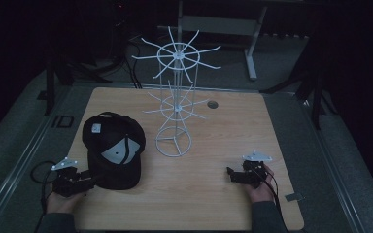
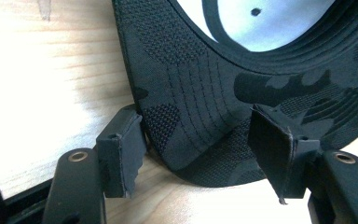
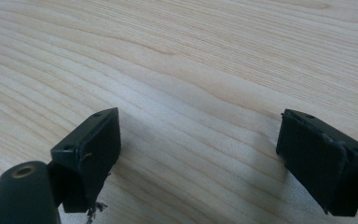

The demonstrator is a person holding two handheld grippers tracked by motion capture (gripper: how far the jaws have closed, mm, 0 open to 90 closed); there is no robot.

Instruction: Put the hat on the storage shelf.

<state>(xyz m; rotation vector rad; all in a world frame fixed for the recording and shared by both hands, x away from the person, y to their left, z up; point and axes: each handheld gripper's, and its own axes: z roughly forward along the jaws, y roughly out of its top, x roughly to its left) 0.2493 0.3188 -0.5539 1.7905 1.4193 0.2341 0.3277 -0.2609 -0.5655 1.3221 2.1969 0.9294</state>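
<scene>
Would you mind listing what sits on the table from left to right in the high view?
Left tool → black cap → white wire rack → right tool. The left tool's jaws stand open around the cap's brim; the right tool's are open over bare table.

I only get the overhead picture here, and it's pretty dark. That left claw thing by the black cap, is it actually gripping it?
Observer: Not yet. In the left gripper view the left gripper is open, its jaws on either side of the cap's brim, not pressed onto it.
Operator: Is the cap plain black?
Observer: No, up close the brim has a dark camouflage pattern with rows of stitching.
Operator: And the other claw, is it holding anything?
Observer: No. The right gripper is open too, with bare wooden table between its jaws.
</scene>
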